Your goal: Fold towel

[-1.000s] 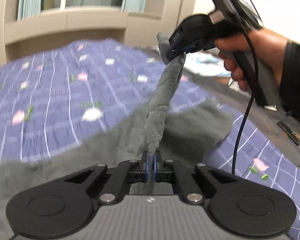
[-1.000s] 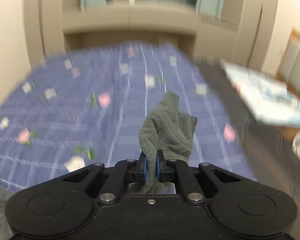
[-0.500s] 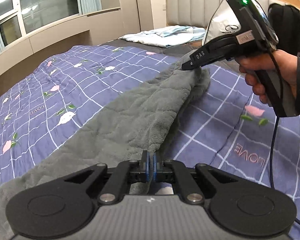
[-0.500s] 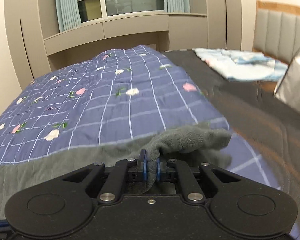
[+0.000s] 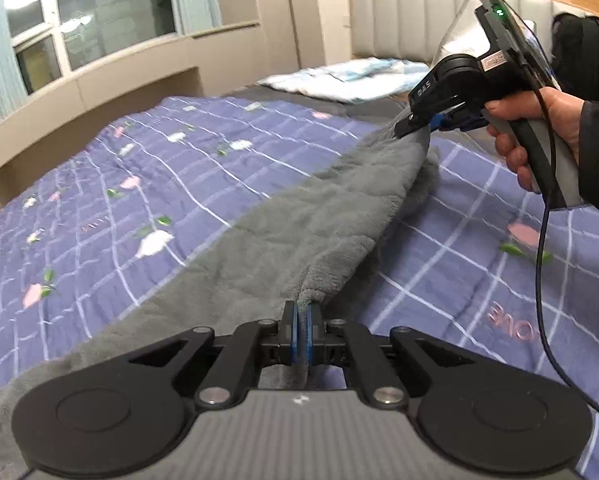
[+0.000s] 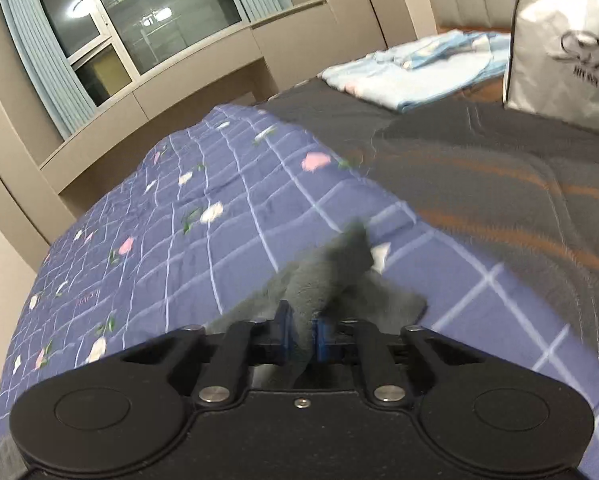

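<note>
Two grippers pinch a plush grey towel [image 5: 315, 220] stretched low over a bed's purple grid-patterned quilt [image 5: 147, 184]: the left gripper [image 5: 301, 320] clenched on the near corner, the right gripper [image 5: 409, 130] grasping the far one, its blue-padded fingers [image 6: 285, 330] slightly apart around bunched fleece.

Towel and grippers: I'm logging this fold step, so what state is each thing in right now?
Towel: doubled over along the held edge, lying on the quilt, two corners pinched.
Left gripper: shut on the towel's near corner.
Right gripper: shut on the towel's far corner, held in a hand.
Quilt: spread flat over the bed.
Blue bedding: lying loosely folded near the headboard.
</note>
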### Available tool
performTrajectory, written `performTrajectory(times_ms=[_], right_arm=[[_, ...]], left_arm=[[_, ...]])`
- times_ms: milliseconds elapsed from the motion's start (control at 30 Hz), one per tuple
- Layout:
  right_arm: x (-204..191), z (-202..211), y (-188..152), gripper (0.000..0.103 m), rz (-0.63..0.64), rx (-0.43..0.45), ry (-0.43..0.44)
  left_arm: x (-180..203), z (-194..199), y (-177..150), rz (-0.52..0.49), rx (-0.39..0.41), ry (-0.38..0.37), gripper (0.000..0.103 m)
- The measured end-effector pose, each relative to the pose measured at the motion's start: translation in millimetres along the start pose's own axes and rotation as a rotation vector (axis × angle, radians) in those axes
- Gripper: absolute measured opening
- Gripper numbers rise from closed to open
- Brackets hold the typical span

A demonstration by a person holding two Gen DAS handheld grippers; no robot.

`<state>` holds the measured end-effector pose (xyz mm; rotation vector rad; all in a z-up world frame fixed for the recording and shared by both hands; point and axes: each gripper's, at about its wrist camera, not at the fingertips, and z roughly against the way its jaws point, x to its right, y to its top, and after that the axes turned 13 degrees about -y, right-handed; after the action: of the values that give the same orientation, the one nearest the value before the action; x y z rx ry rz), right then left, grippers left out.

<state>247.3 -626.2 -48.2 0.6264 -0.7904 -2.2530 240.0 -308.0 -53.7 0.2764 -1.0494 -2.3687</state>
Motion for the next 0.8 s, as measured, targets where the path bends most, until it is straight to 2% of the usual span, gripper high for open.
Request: performTrajectory(times_ms=[100, 167, 333, 467, 567, 600, 633, 667, 700, 733, 800], right_arm=[[-13.9, 17.7, 12.1, 0.012, 0.073, 0.122, 0.044], [-16.5, 22.9, 14.2, 0.012, 0.097, 0.161, 0.058], [-2.0, -3.2, -3.4, 0.012, 0.108, 0.079, -0.039], [14.3, -13.4, -27.4, 0.013, 0.070, 0.039, -0.070], [11.5, -18.2, -35.8, 0.021, 0.096, 0.029, -0.097], [8.1, -19.1, -36.8, 0.023, 0.116, 0.029, -0.109], [3.2, -18.2, -37.0, 0.031, 0.141, 0.036, -0.127], [-2.2, -15.2, -37.3, 0.055, 0.171, 0.052, -0.164], [-10.6, -10.2, -38.6, 0.070, 0.212, 0.079, -0.222], [-15.4, -3.5, -40.9, 0.087, 0.248, 0.116, -0.245], [-27.0, 10.5, -48.3, 0.086, 0.317, 0.172, -0.236]], left_arm=[[1.6, 5.8, 3.2, -0.031, 0.042, 0.058, 0.003], [5.4, 1.9, 3.8, -0.050, 0.027, 0.064, 0.003], [19.9, -20.9, -6.9, -0.093, -0.080, 0.001, 0.004], [23.3, -25.2, -12.1, -0.098, -0.094, -0.030, 0.010], [15.2, -16.8, -8.7, -0.036, -0.074, -0.077, 0.043], [11.7, -11.6, -5.9, -0.008, -0.062, -0.085, 0.060], [8.6, -3.8, -4.3, 0.016, -0.041, -0.084, 0.069], [5.7, 4.7, -2.8, 0.035, -0.017, -0.076, 0.072], [2.4, 13.6, -1.7, 0.055, 0.004, -0.063, 0.078], [-1.7, 22.4, -0.8, 0.079, 0.022, -0.046, 0.086], [-12.5, 42.5, -1.6, 0.149, 0.053, -0.001, 0.092]])
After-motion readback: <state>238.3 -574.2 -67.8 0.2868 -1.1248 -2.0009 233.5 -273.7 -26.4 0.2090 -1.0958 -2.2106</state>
